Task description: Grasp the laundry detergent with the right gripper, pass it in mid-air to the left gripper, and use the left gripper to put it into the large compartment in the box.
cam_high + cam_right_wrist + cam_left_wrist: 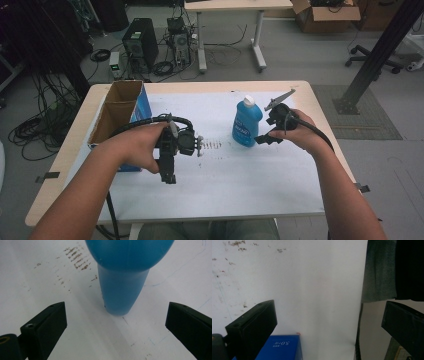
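A blue bottle (247, 123) stands upright mid-worktop (225, 175), on stained white paper. The right hand-held gripper (262, 139) gapes wide just beside it; the left hand-held gripper (168, 176), also wide, hangs well apart near a cardboard box (116, 112). Computers (140, 42) sit on the floor beyond.

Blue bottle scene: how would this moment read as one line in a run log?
right claw: open, facing blue bottle, not touching | left claw: open, holding nothing | bottle: upright on table | cardboard box: at left

2 black grippers (170, 150), thick black cables, bare forearms
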{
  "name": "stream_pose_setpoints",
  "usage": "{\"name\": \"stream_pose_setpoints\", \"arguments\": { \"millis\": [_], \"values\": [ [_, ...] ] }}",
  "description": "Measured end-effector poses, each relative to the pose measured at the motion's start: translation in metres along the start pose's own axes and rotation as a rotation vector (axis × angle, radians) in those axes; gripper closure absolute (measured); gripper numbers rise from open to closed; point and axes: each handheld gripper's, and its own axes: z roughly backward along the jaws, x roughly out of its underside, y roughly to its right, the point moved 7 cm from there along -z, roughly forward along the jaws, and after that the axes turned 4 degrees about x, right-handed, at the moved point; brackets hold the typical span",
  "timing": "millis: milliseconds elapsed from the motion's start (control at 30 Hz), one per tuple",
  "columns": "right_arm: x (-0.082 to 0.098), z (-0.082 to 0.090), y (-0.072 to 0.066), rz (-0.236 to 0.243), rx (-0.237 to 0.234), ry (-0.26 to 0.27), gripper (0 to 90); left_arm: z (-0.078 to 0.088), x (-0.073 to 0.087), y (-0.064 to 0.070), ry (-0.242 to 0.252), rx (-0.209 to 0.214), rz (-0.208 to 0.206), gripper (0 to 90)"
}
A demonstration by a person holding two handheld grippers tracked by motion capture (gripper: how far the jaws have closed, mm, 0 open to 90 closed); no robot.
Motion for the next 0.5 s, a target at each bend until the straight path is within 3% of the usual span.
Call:
{"name": "stream_pose_setpoints", "arguments": {
  "millis": [500],
  "values": [
    [-0.006, -0.013, 0.005, -0.027, 0.010, 0.104, 3.3, -0.005, 0.004, -0.002, -0.006, 0.010, 0.006, 0.4]
  ]
}}
